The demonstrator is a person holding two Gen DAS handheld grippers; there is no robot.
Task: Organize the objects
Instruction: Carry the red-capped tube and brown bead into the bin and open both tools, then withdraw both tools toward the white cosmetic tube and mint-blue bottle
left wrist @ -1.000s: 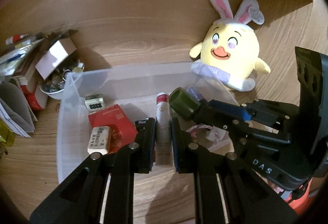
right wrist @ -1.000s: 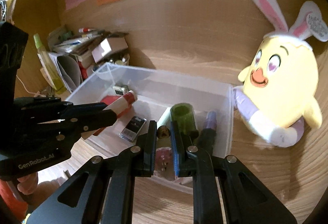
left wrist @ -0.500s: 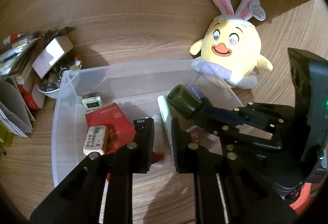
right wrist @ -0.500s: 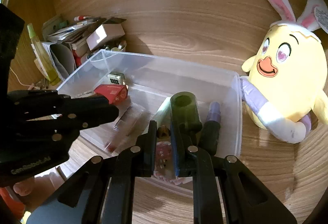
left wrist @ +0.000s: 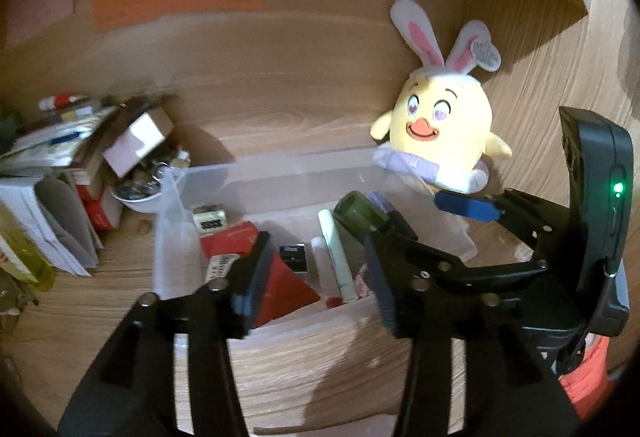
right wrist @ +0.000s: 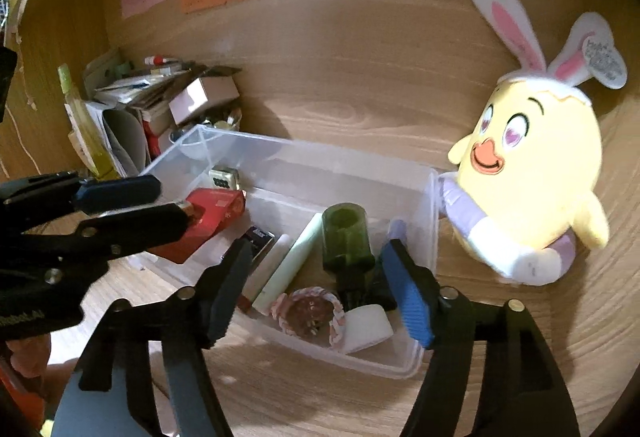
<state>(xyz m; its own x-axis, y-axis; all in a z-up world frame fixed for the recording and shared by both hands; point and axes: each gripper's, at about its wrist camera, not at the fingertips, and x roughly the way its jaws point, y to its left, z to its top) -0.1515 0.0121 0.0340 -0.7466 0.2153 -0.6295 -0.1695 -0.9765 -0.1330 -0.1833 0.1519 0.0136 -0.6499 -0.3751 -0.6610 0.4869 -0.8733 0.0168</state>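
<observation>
Right claw point(right wrist: 320, 293) is spread wide and empty, hanging just over the near end of the clear plastic bin point(right wrist: 430, 221), and the left claw point(left wrist: 316, 279) is just as wide apart with nothing between its pads, poised over the bin's near wall. Both empty, so my read is that a drop-off step is finished and the hunt for the next item is on. Inside the bin, nearest the right claw: a pink-rimmed woven coaster point(right wrist: 308, 311) and a white eraser point(right wrist: 366, 327) touching it. Just behind stands a dark green bottle point(right wrist: 346, 237), with a pale green tube point(right wrist: 290, 263) and a white stick point(right wrist: 266, 269) lying side by side to its left. Further left, a small black card point(right wrist: 258, 239), then a red box point(right wrist: 206, 219) and a little calculator-like gadget point(right wrist: 224, 177) at the far corner. Beyond the bin, a yellow bunny-eared plush chick point(right wrist: 532, 173) leans against its right wall, and a heap of papers and boxes point(right wrist: 160, 97) sits on the table at far left. Next move, I'd judge, calls for backing clear of the bin and picking a loose item from that heap, approaching with the pads this wide.
</observation>
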